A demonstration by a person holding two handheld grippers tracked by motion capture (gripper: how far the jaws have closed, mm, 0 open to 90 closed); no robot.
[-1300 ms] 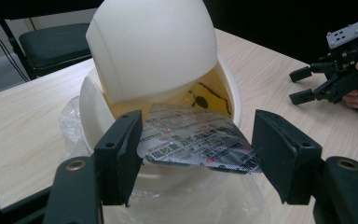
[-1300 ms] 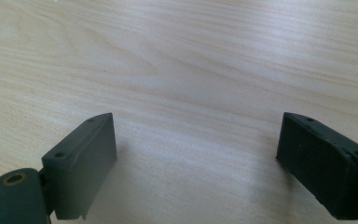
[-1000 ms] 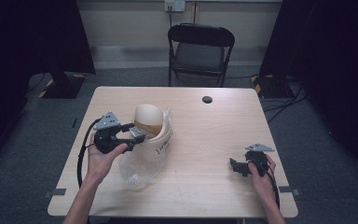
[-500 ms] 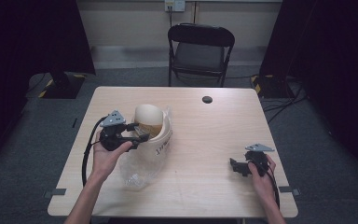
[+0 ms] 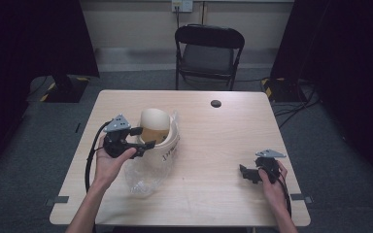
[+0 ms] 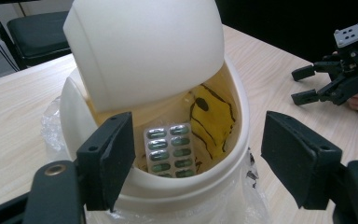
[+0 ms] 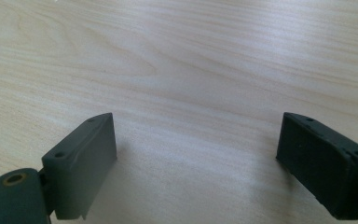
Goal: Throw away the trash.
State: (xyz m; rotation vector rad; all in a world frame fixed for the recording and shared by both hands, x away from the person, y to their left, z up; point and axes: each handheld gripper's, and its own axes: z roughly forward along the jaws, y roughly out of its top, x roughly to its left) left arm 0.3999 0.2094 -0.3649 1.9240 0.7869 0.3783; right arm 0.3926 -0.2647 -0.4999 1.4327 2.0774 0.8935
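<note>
- The left tool (image 5: 143, 138) hangs at the near-left rim of a cream bin (image 5: 162, 138), its jaws spread wide with nothing between them.
- In the left gripper view the left tool (image 6: 198, 161) looks straight into the bin's (image 6: 235, 140) mouth; one jaw sits just before the rim's left side, the other stands apart to the right.
- The bin's domed swing lid (image 6: 144, 51) is tilted back, leaving the opening bare.
- Inside, a blister pack (image 6: 170, 150) of green capsules stands on end, leaning against the inner wall, beyond the left jaw.
- Behind the pack lies a yellow lining (image 6: 212, 116) with dark marks.
- A clear plastic bag (image 5: 145, 174) spreads from under the bin toward the person's side.
- Black handwriting (image 5: 169, 153) shows on the bag below the rim; too small to read.
- The right tool (image 5: 247, 173) rests low over the surface's near-right part, well apart from the bin, jaws spread and empty.
- The right gripper view shows the right tool (image 7: 196, 161) above bare wood.
- The surface (image 5: 223, 145) is pale wood grain; a small dark round thing (image 5: 215, 103) lies near its far edge.
- Beyond stands a black folding chair (image 5: 209, 48), on grey carpet, with a wall outlet (image 5: 182, 5) and dark curtains at both sides.
</note>
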